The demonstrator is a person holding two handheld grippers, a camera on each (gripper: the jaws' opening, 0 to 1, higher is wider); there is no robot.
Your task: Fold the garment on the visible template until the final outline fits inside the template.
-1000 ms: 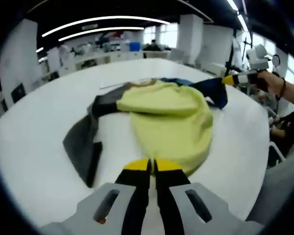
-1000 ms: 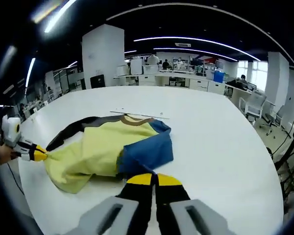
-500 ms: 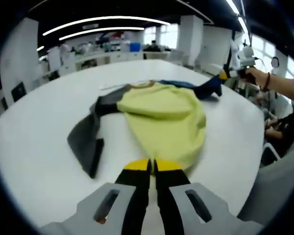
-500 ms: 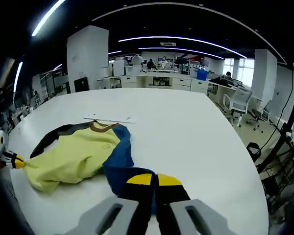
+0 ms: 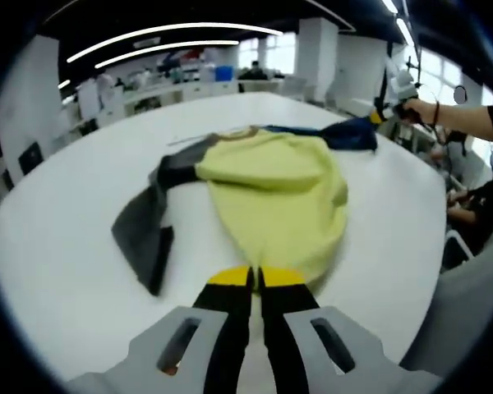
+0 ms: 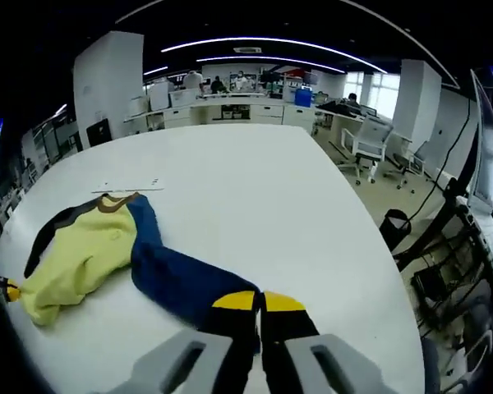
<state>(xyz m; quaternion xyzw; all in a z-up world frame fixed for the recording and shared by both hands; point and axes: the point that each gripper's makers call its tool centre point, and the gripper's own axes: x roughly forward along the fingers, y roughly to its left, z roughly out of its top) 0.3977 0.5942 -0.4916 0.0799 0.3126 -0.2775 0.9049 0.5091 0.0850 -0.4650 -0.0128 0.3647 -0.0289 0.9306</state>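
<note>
A yellow garment point(image 5: 275, 197) with one grey sleeve point(image 5: 144, 230) and one blue sleeve point(image 5: 349, 135) lies on the white table point(image 5: 57, 238). My left gripper point(image 5: 255, 279) is shut on the yellow hem at the near edge. In the right gripper view the blue sleeve point(image 6: 181, 283) stretches from the yellow body point(image 6: 78, 258) to my right gripper point(image 6: 259, 302), which is shut on its cuff. That right gripper point(image 5: 386, 111) also appears far right in the left gripper view, held by a hand. Thin template lines point(image 6: 127, 187) lie just beyond the collar.
The table edge point(image 6: 378, 271) curves close on the right, with office chairs point(image 6: 370, 144) and cables past it. Desks and people sit far behind. A person's arm point(image 5: 468, 123) reaches in from the right.
My right gripper has pulled the blue sleeve outward, away from the yellow body, so it now lies stretched long across the table. The left gripper keeps its hold on the hem.
</note>
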